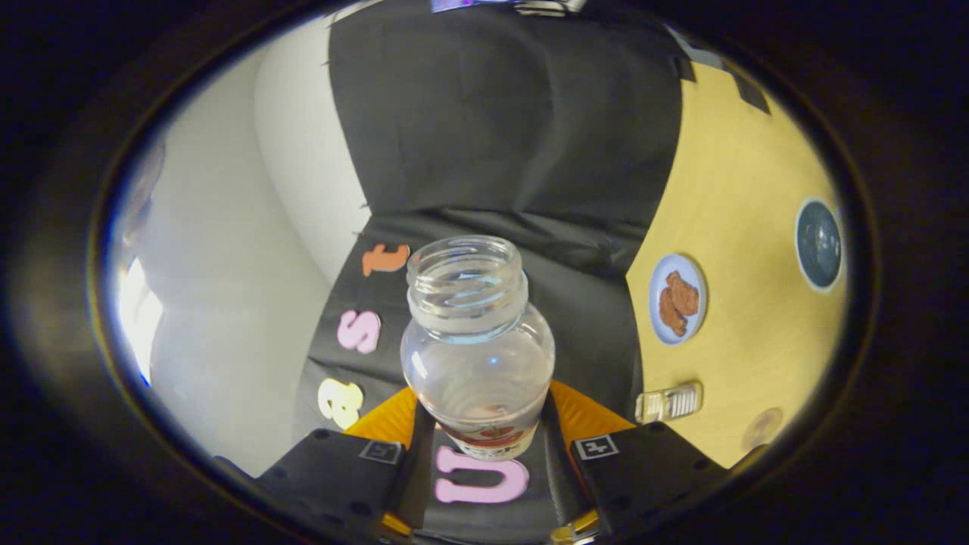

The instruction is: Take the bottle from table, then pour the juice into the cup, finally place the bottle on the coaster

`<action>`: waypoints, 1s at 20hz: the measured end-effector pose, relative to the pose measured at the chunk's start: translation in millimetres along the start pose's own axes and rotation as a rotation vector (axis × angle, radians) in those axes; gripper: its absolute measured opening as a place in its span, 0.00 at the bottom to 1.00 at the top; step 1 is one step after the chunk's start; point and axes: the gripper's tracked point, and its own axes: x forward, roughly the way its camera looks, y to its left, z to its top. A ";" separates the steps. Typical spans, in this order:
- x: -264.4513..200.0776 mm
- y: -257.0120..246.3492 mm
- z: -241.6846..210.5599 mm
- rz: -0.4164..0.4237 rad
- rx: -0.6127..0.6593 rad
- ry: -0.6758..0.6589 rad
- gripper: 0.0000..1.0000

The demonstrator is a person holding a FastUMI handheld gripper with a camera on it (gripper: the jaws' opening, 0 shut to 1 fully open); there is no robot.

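Observation:
A clear bottle (477, 341) with an open threaded mouth and a red-printed label near its base sits between my fingers. My gripper (482, 435) is shut on its lower body, one finger pressing each side. The bottle looks see-through, and I cannot tell whether liquid is in it. The whole view is rolled, so the wooden table (749, 174) stands off to the right of the bottle. On it lies a round pale-blue coaster (677, 299) with a brown figure. Farther along the table is a dark round cup (818, 244) with a white rim, seen from above.
A small ribbed clear object (668, 402) lies on the table close to my right finger, with a faint round brownish disc (762, 428) beside it. Black cloth hangs beyond the bottle, and a white wall (227, 318) rises to its left.

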 end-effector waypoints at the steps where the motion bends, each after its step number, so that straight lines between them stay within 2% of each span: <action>1: -1.4 -3.4 -5.1 -0.012 -0.058 0.025 0.68; 14: -11.2 -32.2 -64.7 -0.080 -0.808 0.356 0.68; 20: -13.3 -73.2 -96.2 -0.128 -0.981 0.485 0.68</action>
